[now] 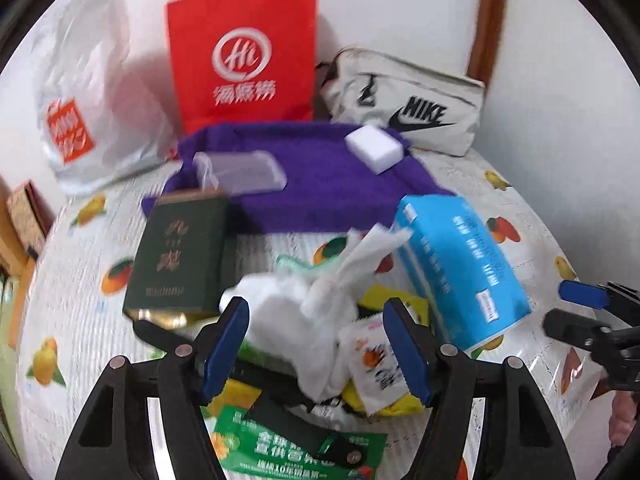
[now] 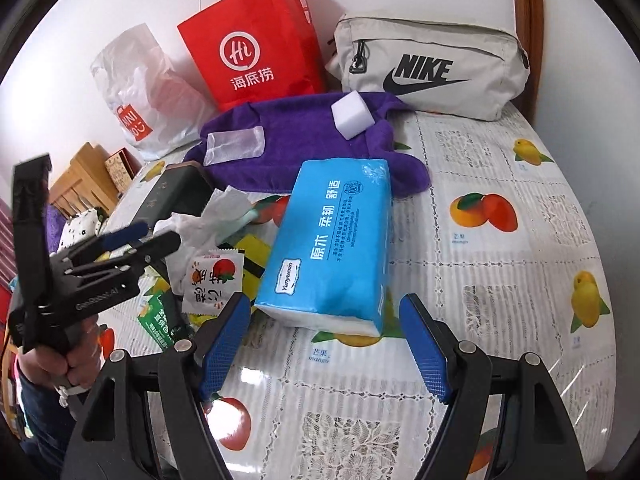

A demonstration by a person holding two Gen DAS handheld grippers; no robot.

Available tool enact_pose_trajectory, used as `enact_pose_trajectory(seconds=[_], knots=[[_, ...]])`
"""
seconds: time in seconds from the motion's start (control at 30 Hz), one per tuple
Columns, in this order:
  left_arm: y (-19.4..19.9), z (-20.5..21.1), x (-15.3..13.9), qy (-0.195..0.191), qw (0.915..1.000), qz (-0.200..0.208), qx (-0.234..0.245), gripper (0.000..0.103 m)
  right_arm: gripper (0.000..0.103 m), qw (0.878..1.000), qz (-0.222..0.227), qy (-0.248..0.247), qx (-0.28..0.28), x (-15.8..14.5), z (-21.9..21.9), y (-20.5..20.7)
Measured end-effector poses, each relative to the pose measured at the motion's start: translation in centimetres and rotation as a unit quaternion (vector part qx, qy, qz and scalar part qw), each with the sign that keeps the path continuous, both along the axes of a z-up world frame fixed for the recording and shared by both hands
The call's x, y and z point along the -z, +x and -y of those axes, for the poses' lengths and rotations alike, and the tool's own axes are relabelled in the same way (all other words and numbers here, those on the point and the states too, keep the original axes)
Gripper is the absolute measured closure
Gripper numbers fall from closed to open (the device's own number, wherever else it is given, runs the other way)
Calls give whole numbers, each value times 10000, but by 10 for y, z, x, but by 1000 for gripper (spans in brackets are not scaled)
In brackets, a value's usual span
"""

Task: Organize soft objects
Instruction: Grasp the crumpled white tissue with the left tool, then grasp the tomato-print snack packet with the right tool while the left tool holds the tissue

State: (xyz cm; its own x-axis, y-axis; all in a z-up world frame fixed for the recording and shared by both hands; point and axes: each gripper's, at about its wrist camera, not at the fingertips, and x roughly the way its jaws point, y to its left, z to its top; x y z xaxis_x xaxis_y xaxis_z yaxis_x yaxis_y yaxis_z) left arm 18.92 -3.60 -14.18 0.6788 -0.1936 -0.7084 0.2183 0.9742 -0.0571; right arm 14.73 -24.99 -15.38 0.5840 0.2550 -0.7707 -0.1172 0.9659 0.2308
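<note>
A crumpled white cloth (image 1: 304,308) lies on a pile of packets in the table's middle; it also shows in the right wrist view (image 2: 200,220). My left gripper (image 1: 316,344) is open, its blue pads on either side of the cloth, just above it. A blue tissue pack (image 2: 332,240) lies right of the pile, also in the left wrist view (image 1: 460,268). My right gripper (image 2: 324,344) is open and empty, just in front of the pack's near end. A purple towel (image 2: 304,136) behind carries a white sponge (image 2: 352,116) and a clear pouch (image 2: 236,146).
A red paper bag (image 2: 256,44), a white plastic bag (image 2: 140,88) and a beige Nike pouch (image 2: 432,64) stand against the back wall. A dark green box (image 1: 180,256) lies left of the pile. A green packet (image 1: 296,448) and a snack sachet (image 2: 212,284) lie near.
</note>
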Motion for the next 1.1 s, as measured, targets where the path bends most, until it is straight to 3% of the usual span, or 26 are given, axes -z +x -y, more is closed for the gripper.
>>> enact_pose_trajectory(seconds=[0.1,0.23,0.47,0.6,0.83,1.1], knots=[[8,12,-1,127,9997,35,195,37,27,9999,1,107,-45,3,1,4],[23,23,13,369,9988,-199,236,47,27,9999,-88,61,-109,10,0,7],[36,26,33,571,9972,-455,184,77,27,9997,-222,96,-8,21,9,12],[32,23,28,537,9975,-398,250,82,27,9997,-254,61,1,23,8,13],[15,2,-4,3,9995,-91,315,82,27,9999,-121,31,-67,15,0,10],[-3,-36,-10,-91,9999,44,-52,82,27,9991,-26,66,-418,9,-32,6]])
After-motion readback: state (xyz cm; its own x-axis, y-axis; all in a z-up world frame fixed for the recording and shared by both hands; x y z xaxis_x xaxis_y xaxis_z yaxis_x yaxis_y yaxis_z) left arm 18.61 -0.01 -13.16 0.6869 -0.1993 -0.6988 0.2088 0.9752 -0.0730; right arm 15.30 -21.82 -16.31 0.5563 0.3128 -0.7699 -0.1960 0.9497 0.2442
